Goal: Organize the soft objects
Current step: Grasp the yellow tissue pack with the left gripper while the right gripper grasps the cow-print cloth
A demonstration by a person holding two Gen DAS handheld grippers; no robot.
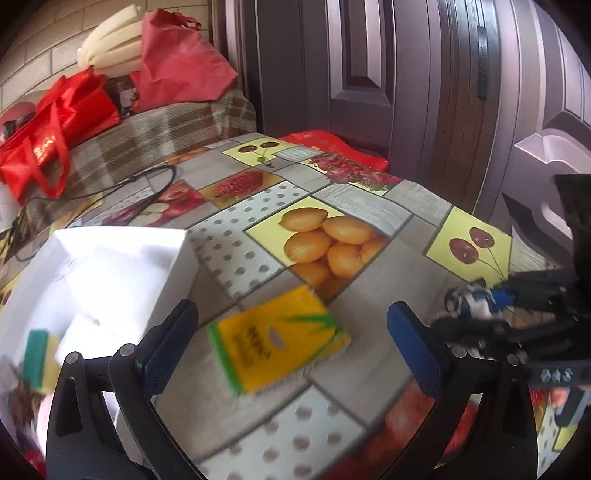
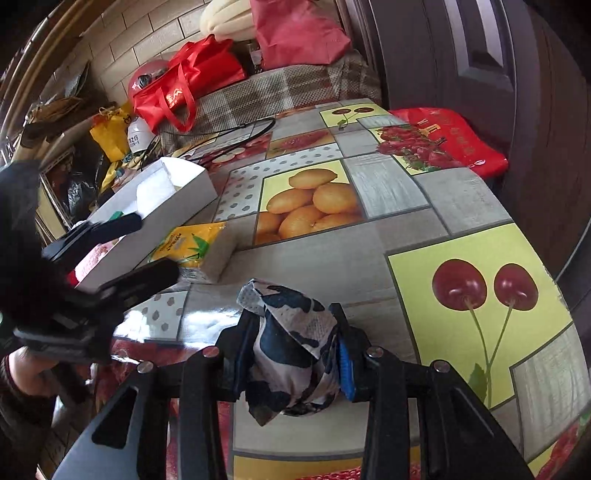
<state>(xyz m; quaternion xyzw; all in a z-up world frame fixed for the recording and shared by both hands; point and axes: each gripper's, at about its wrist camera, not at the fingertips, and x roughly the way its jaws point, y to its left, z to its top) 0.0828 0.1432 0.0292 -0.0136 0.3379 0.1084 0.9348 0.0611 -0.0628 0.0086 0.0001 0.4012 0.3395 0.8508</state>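
Note:
My left gripper (image 1: 291,336) is open and empty, its fingers on either side of a yellow and green packet (image 1: 277,339) that lies on the fruit-print tablecloth (image 1: 369,266). The packet also shows in the right wrist view (image 2: 192,247). My right gripper (image 2: 291,350) is shut on a black-and-white patterned cloth (image 2: 291,347), held just above the table; in the left wrist view the cloth (image 1: 469,301) is at the right. A white open box (image 1: 110,273) at the left holds a green and yellow sponge (image 1: 37,358).
The white box (image 2: 162,199) also holds something pink (image 2: 92,258). Red bags (image 2: 192,81) and a cream cushion (image 2: 229,18) sit on a checked sofa behind the table. A black cord (image 1: 147,188) lies on the table. A dark door (image 1: 406,74) stands behind.

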